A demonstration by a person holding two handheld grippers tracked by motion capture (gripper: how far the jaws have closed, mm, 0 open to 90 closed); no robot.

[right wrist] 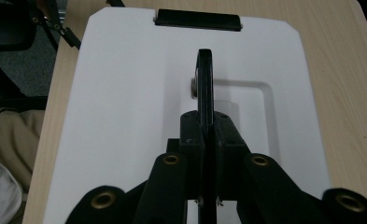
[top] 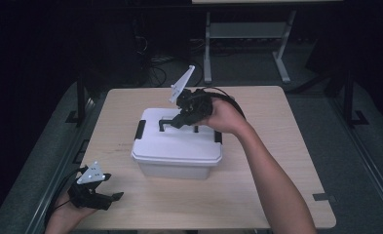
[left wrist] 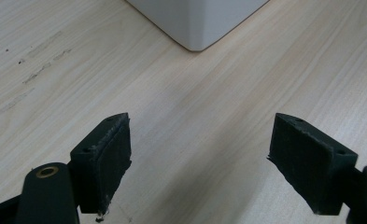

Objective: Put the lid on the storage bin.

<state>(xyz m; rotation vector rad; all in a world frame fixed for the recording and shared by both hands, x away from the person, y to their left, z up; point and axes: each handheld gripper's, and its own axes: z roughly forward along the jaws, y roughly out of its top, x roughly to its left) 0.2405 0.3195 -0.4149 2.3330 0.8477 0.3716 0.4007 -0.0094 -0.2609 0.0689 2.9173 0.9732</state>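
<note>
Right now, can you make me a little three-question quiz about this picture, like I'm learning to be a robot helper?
1. True or false: the right gripper has its fingers shut on the black handle of the white box.
2. Are the left gripper fingers open or shut?
3. What does the box sit on: A) the floor, B) the wooden table, C) a chair?

Key: 1 true; 2 open; 3 B.
</note>
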